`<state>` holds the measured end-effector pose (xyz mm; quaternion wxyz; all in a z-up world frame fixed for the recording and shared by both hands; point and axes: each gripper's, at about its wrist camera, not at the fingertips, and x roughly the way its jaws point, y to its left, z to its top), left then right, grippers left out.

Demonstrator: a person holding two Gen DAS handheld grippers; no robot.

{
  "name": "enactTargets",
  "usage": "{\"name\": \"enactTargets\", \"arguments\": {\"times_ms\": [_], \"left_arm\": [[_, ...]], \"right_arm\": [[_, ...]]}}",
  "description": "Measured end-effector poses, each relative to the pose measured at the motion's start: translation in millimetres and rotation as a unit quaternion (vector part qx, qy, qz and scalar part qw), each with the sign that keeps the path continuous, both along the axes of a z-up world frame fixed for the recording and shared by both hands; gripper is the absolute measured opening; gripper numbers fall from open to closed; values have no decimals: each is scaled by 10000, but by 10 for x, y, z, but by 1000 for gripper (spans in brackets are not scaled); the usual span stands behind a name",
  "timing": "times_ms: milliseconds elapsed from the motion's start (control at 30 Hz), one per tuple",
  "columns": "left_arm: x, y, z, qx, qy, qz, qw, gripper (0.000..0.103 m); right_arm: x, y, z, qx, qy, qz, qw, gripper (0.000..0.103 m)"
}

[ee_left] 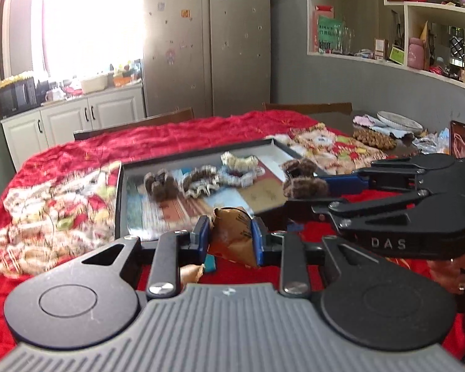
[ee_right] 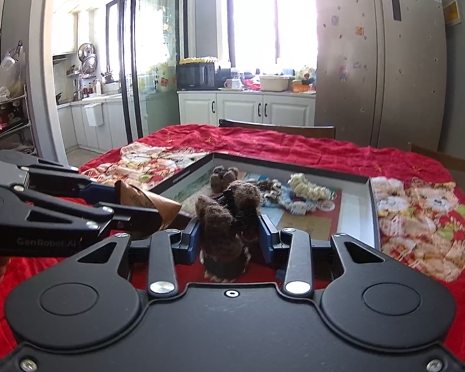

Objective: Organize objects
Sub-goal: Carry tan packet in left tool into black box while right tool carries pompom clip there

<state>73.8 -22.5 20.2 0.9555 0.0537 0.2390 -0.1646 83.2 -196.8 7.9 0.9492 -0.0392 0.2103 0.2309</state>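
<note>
Nearest in the left wrist view, the left tool (ee_left: 229, 235) is clamped on a folded brown paper packet (ee_left: 232, 232), its blue pads pressing the packet from both sides above the red tablecloth (ee_left: 170, 139). In the right wrist view, the right tool (ee_right: 229, 235) grips a fuzzy brown hair clip (ee_right: 229, 217), the clip standing up between its blue pads. The two tools sit side by side at the near edge of the table, the left one's packet just left of the right one's clip.

Just beyond them lies a shallow black-rimmed tray (ee_left: 119, 198) on the tablecloth. Inside it, from left to right in the left wrist view, are another fuzzy brown clip (ee_left: 159, 186), a brown-and-white scrunchie (ee_left: 201, 183), and a pale scrunchie (ee_left: 240, 167) a little farther back. Patterned cloth patches with cartoon figures (ee_right: 418, 217) lie on both sides of the tray.

Farther off stand white cabinets (ee_right: 248, 108) carrying a microwave (ee_right: 197, 76), and a tall steel fridge (ee_right: 378, 62) at the far right.
</note>
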Motion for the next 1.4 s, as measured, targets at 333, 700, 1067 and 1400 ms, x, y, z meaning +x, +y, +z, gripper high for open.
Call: {"name": "enactTargets", "arguments": {"times_ms": [333, 700, 1067, 1400], "left_arm": [[280, -27, 213, -72, -244, 58, 9997, 32], [793, -38, 121, -173, -76, 303, 9994, 32], [1221, 84, -89, -238, 118, 716, 9971, 32], [1433, 101, -328, -151, 310, 797, 9962, 32]], "right_arm": [[226, -68, 243, 143, -153, -138, 9997, 36], [801, -180, 283, 313, -68, -526, 9981, 36], [1358, -149, -49, 351, 225, -821, 9958, 36], [1568, -187, -368, 344, 477, -980, 9934, 36]]}}
